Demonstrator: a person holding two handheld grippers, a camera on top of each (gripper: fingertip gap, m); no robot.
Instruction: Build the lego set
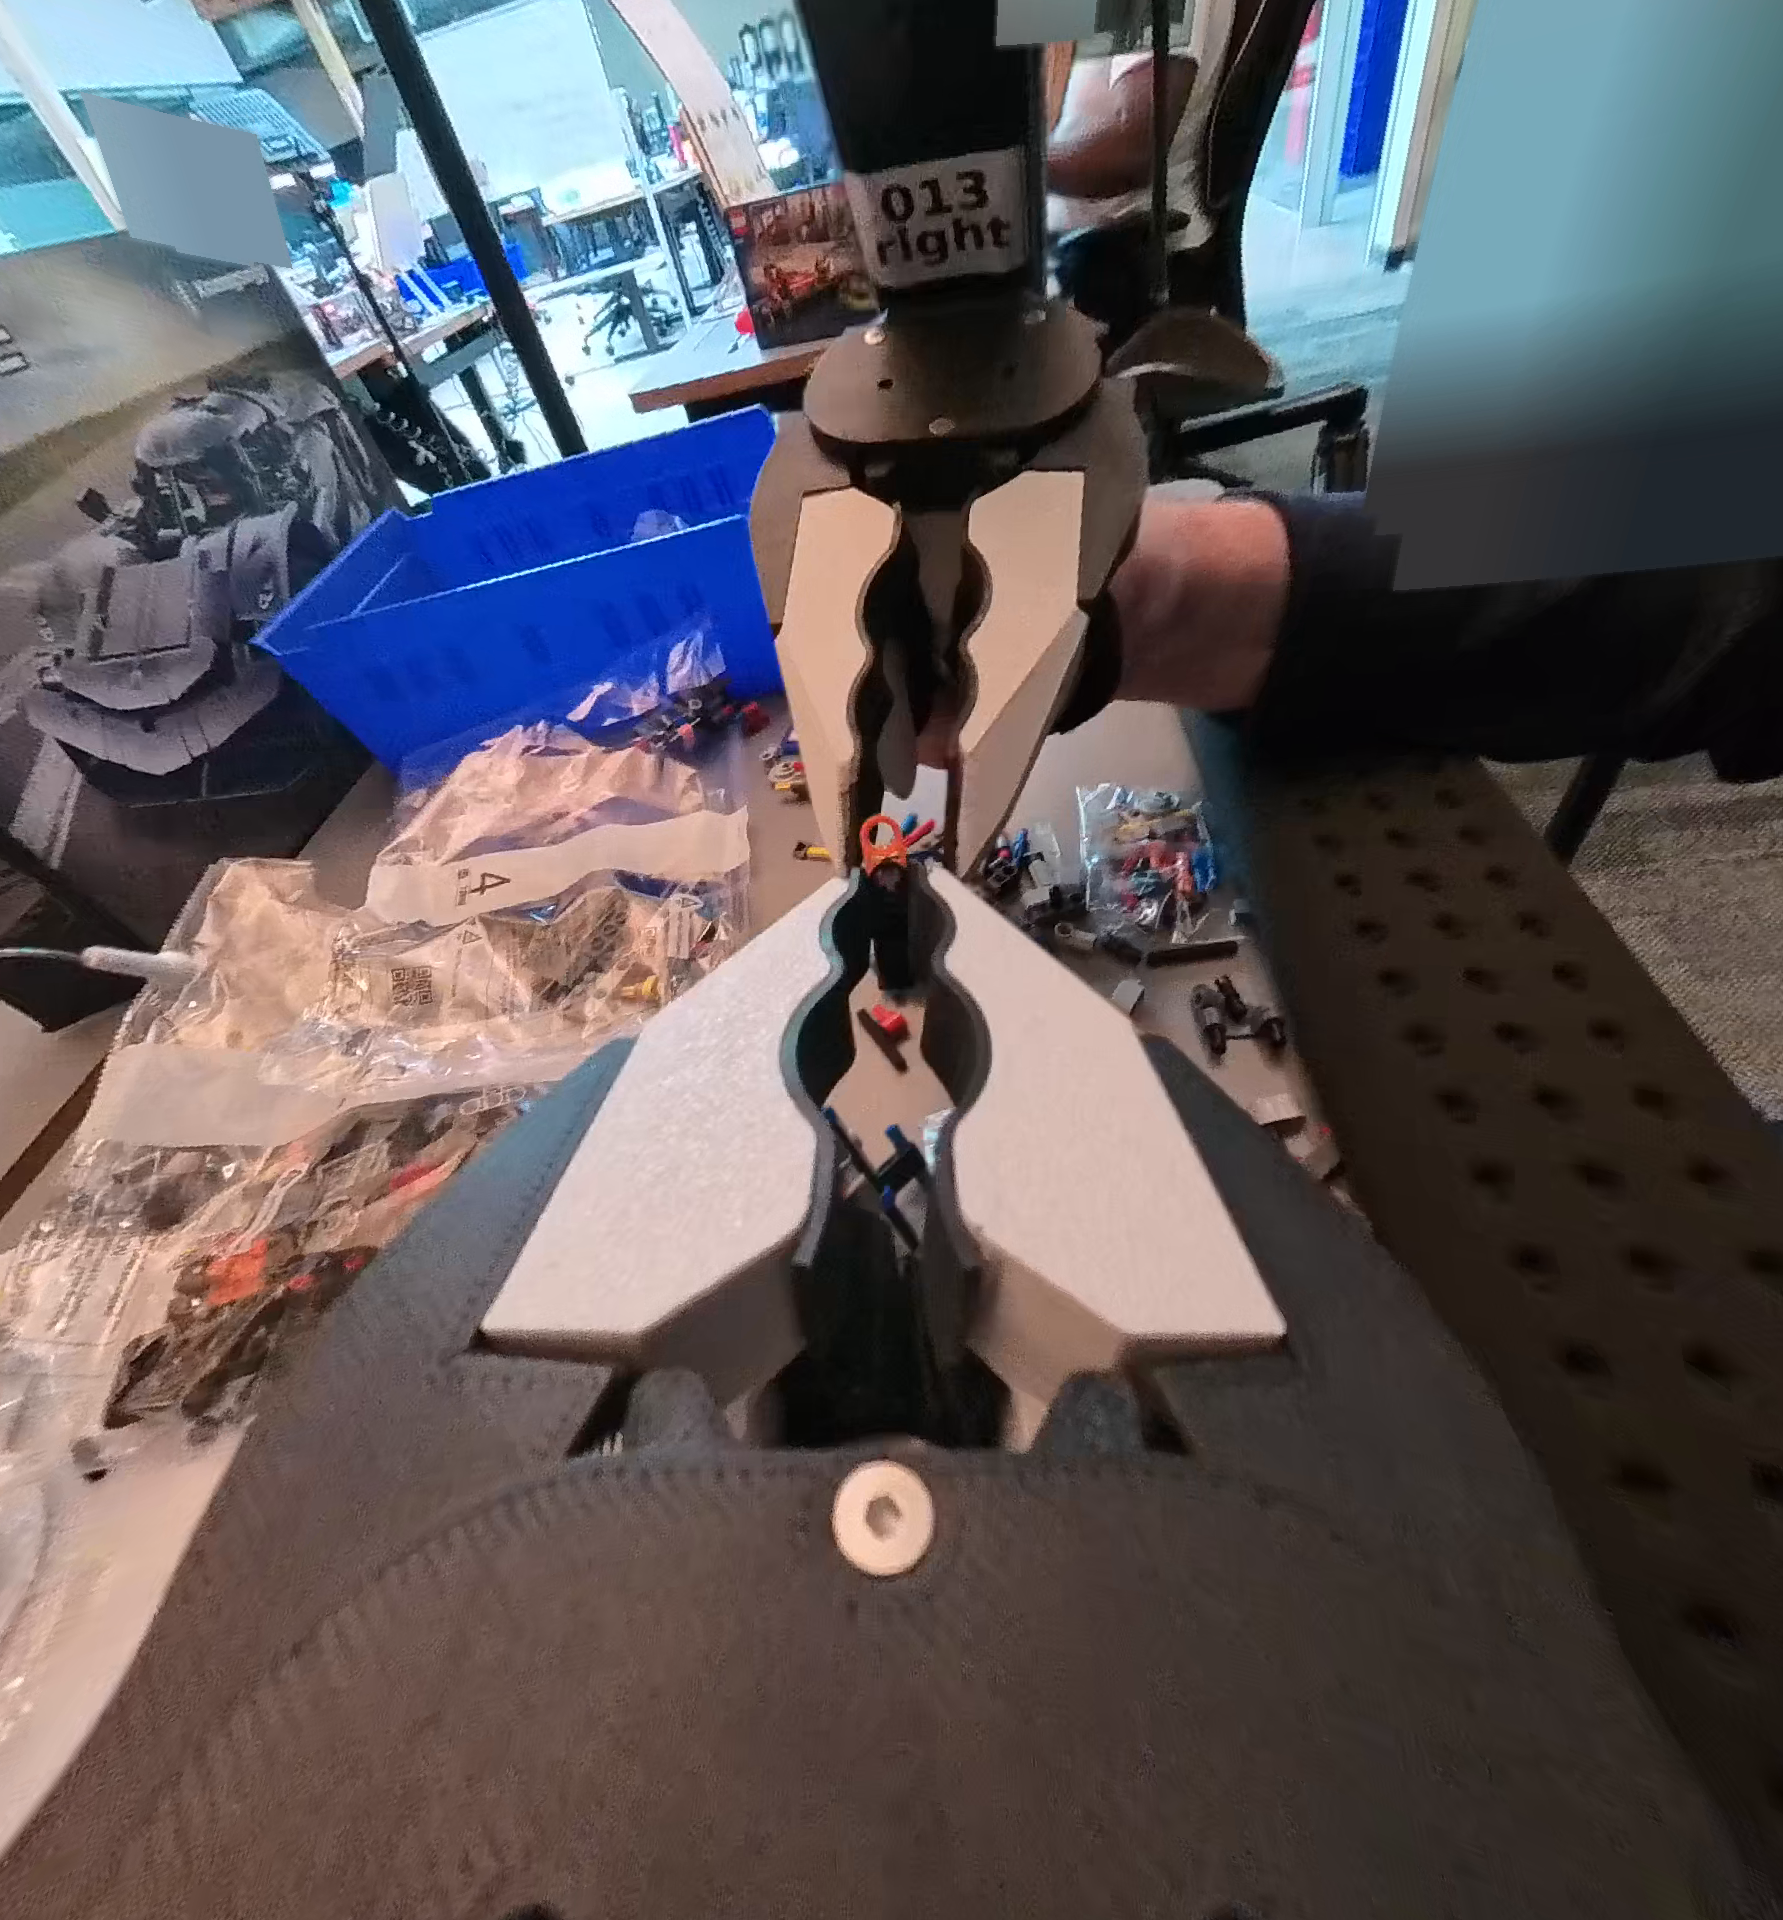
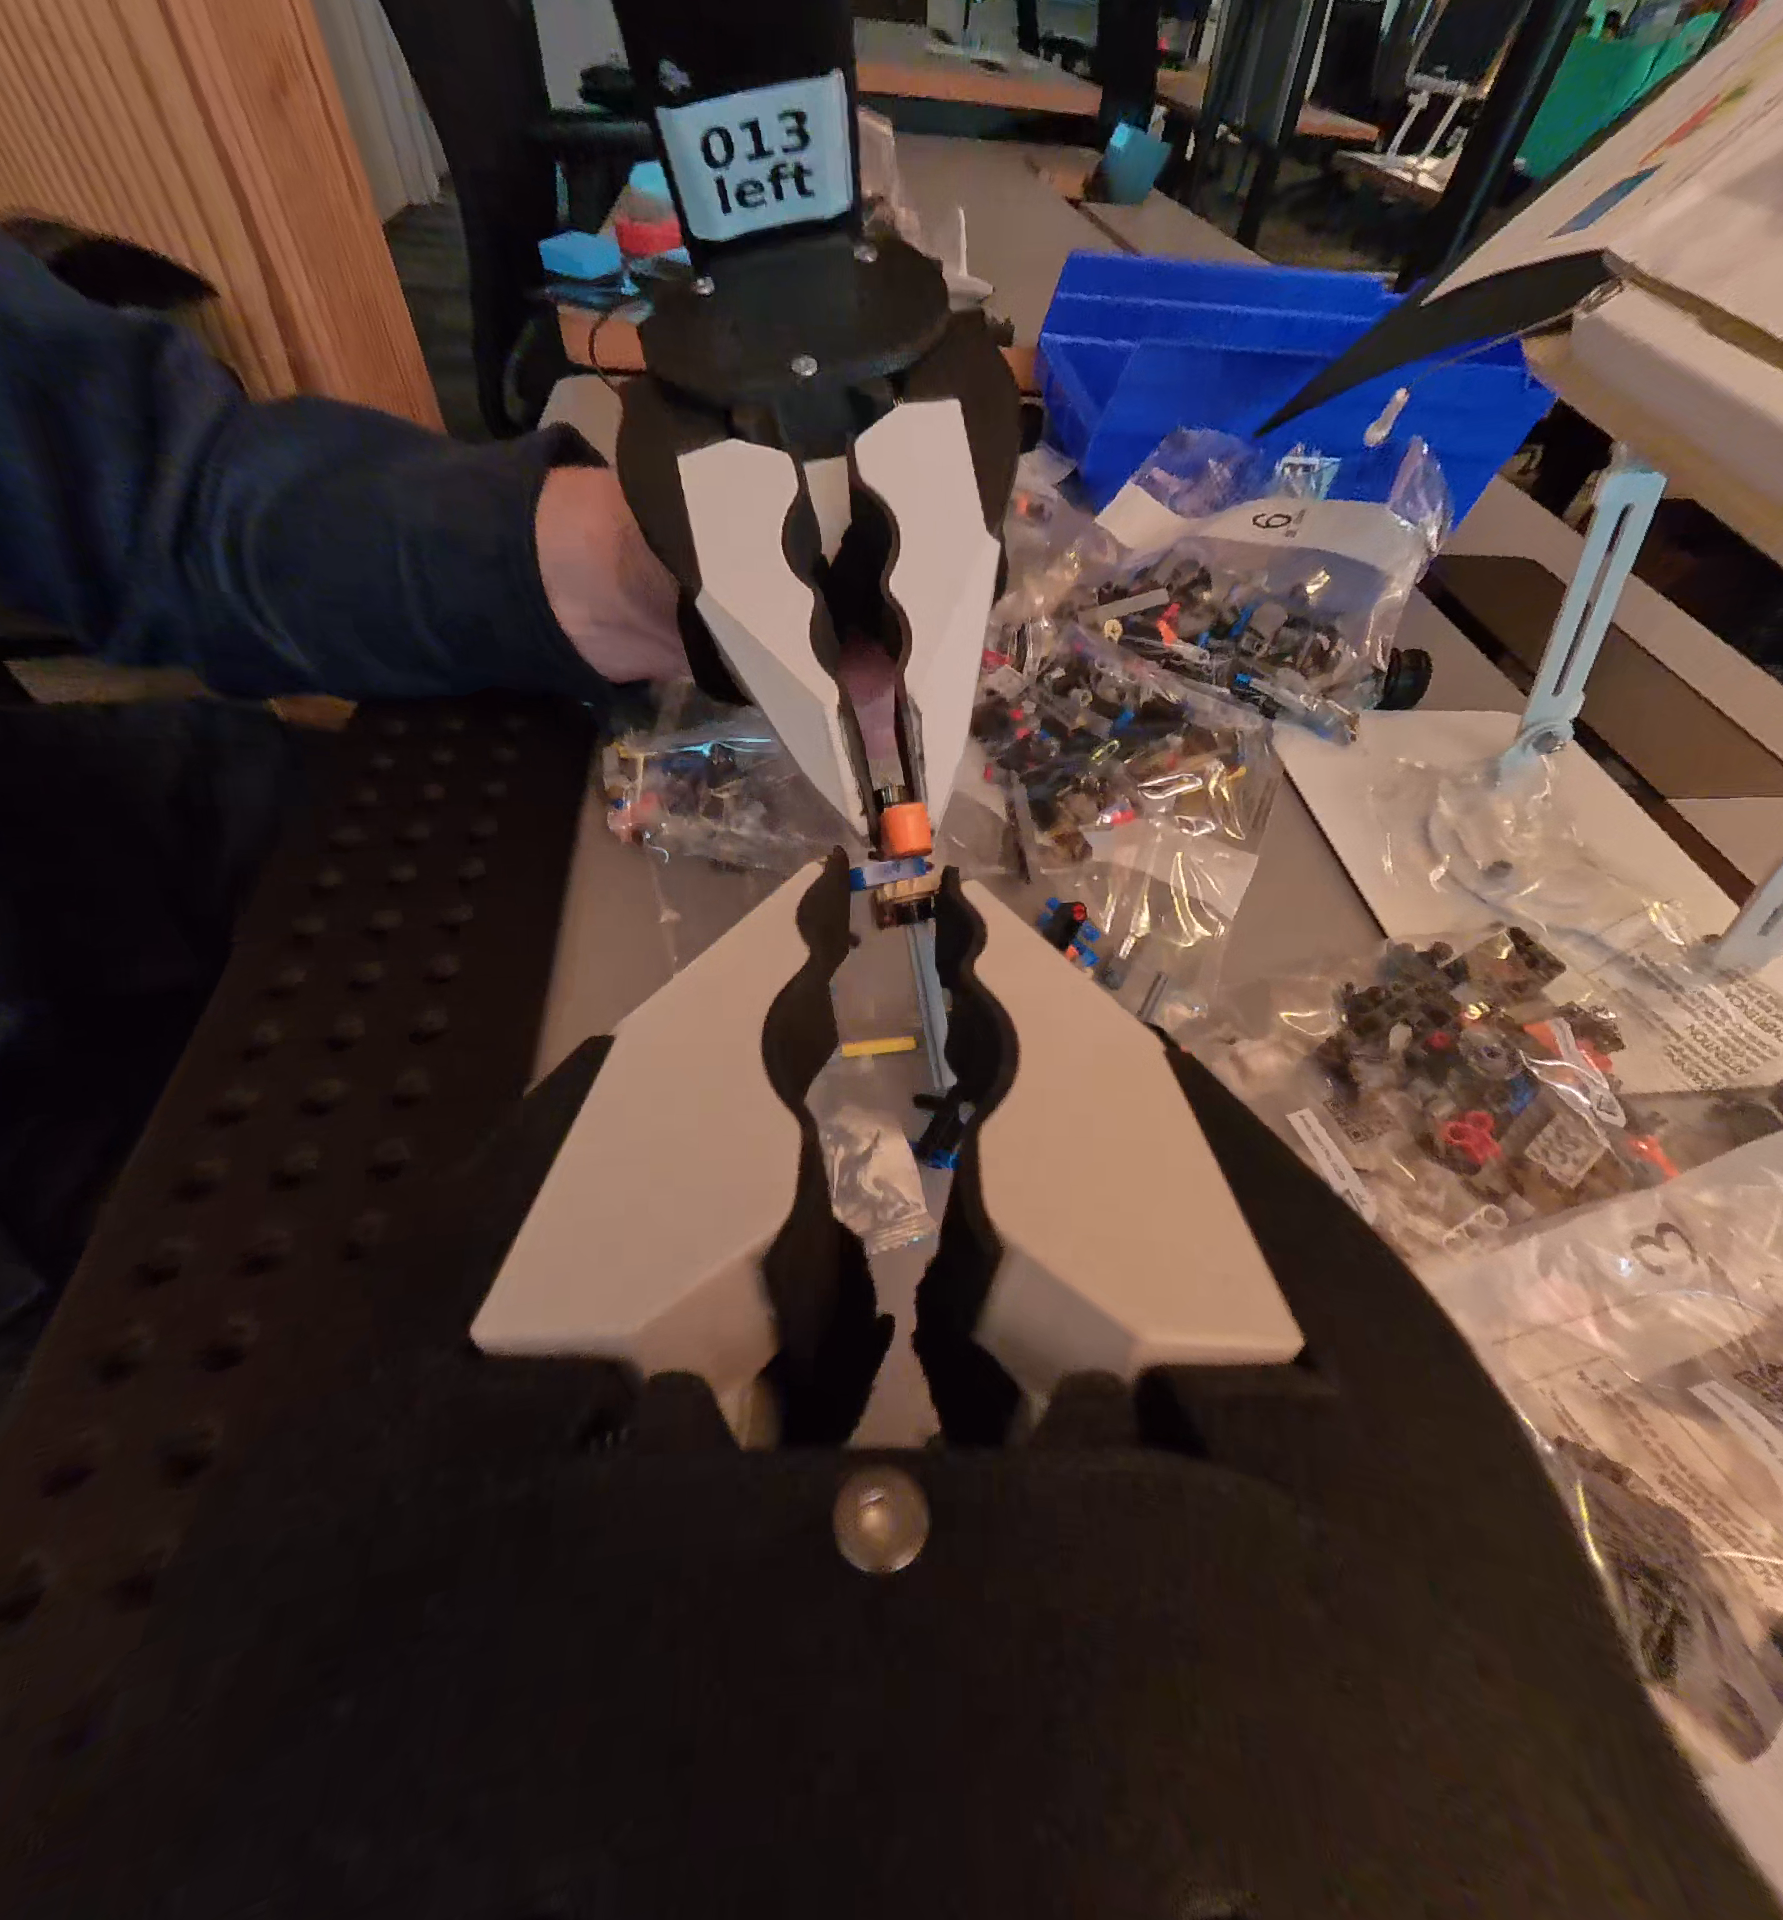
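**Desk:** Hand-held gripper, left [image 1: 889, 883], meets hand-held gripper, right [image 2: 892, 878], tip to tip above the counter [image 1: 1032, 800]. What does each hold?

**Photographer:** Both are clamped. The left has its jaws pinched on an orange piece [image 2: 905, 826] with a dark stub behind it. The right has closed on a small sub-assembly [image 2: 902, 899], dark with a blue pin across the top, from which a grey axle [image 2: 926, 997] hangs toward 6 o'clock. The two pieces touch or nearly touch; I cannot tell whether they have mated.

**Desk:** How will these parts handle?

**Photographer:** My judgement: light, rigid plastic, smooth enough to pivot or pop out of a tip-only pinch. The axle acts as a lever, so any sideways push could twist the sub-assembly. Better to grip its blocky body, not the axle, and to press straight along the line of the joint.

**Desk:** And the surroundings?

**Photographer:** Parts bags [image 2: 1209, 623] lie at 2 o'clock in the right wrist view, a blue bin [image 1: 554, 592] at 10 o'clock in the left, loose pieces [image 1: 1157, 935] below.
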